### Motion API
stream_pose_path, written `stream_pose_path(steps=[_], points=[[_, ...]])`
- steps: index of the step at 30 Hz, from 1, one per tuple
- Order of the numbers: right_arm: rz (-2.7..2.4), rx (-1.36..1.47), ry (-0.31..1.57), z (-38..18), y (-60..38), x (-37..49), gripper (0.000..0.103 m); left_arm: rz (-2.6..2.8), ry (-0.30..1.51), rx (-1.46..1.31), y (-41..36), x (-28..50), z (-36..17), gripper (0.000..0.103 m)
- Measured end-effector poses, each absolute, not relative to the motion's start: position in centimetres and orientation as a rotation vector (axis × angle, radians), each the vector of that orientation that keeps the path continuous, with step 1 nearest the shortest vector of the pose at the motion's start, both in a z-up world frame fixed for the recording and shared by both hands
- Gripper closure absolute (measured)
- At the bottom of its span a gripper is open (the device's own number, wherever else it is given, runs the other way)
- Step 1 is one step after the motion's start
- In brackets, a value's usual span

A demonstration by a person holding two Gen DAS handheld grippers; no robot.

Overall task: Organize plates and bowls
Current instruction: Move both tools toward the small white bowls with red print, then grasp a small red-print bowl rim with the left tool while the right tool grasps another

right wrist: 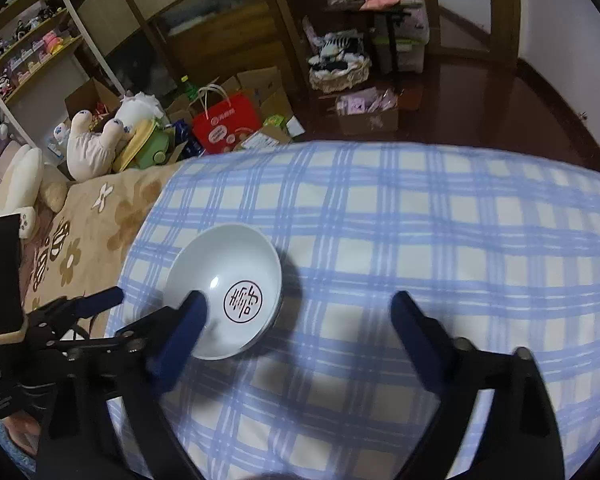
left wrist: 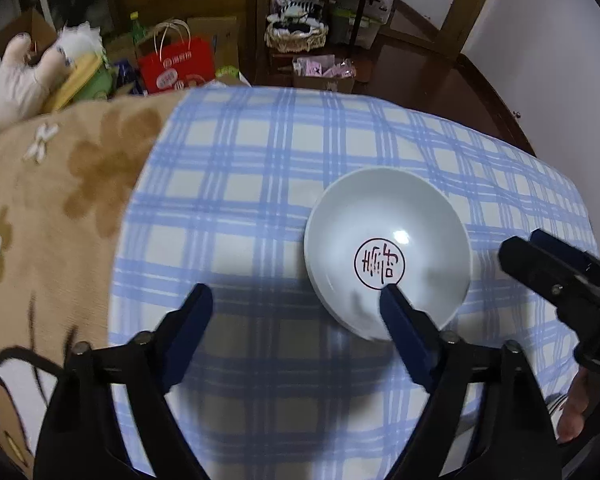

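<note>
White bowl [left wrist: 388, 240] on blue checked cloth [left wrist: 240, 200]; left gripper [left wrist: 296, 296] and right gripper [right wrist: 300, 304] above, fingers spread wide, empty.

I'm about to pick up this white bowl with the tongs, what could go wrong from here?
1. The white bowl sits on a soft checked cloth, so pressing on its rim may tip it.
2. Both the left tongs and right tongs are open near the same bowl and could collide.
3. The glazed rim looks smooth, so a shallow pinch might slip.

Dim indoor light; glare spot in bowl [left wrist: 387, 252]; soft shadows on cloth; fisheye bending, edge blur.
</note>
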State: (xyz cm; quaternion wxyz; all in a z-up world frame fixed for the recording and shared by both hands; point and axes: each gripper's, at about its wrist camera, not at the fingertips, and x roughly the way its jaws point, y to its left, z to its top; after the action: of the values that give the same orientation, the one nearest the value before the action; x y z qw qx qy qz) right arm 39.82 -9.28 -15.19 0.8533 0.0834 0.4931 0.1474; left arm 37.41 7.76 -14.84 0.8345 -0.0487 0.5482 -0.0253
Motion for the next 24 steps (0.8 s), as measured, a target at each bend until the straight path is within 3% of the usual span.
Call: stream_pose_path(steps=[2, 6, 10, 14, 16, 18, 24], points=[[0.329, 0.188, 1.056, -15.9, -9.1, 40.3, 0.02, -0.044, 1.163, -0.12, 7.8, 37.5, -15.6, 0.039], [0.377, 0.218, 1.093, -17.1, -8.8, 41.4, 0.035, -0.037, 1.167, -0.206, 8.5, 37.8, -17.1, 0.049], [0.407, 0.224, 1.128, -18.0, -8.5, 41.9, 0.057, -0.019, 1.197, -0.263, 8.9, 38.0, -18.4, 0.068], [0.43, 0.228, 1.131, -18.3, -8.4, 41.9, 0.068, -0.054, 1.184, -0.245, 8.2, 37.7, -18.5, 0.083], [0.445, 0.242, 1.133, -18.4, -8.1, 41.8, 0.085, -0.079, 1.177, -0.232, 7.6, 37.6, -18.3, 0.088], [0.444, 0.241, 1.139, -18.4, -7.8, 41.6, 0.092, -0.084, 1.179, -0.23, 7.3, 37.5, -18.2, 0.09], [0.447, 0.201, 1.143, -18.1, -7.1, 41.1, 0.094, -0.084, 1.194, -0.228, 7.6, 37.3, -18.0, 0.091]])
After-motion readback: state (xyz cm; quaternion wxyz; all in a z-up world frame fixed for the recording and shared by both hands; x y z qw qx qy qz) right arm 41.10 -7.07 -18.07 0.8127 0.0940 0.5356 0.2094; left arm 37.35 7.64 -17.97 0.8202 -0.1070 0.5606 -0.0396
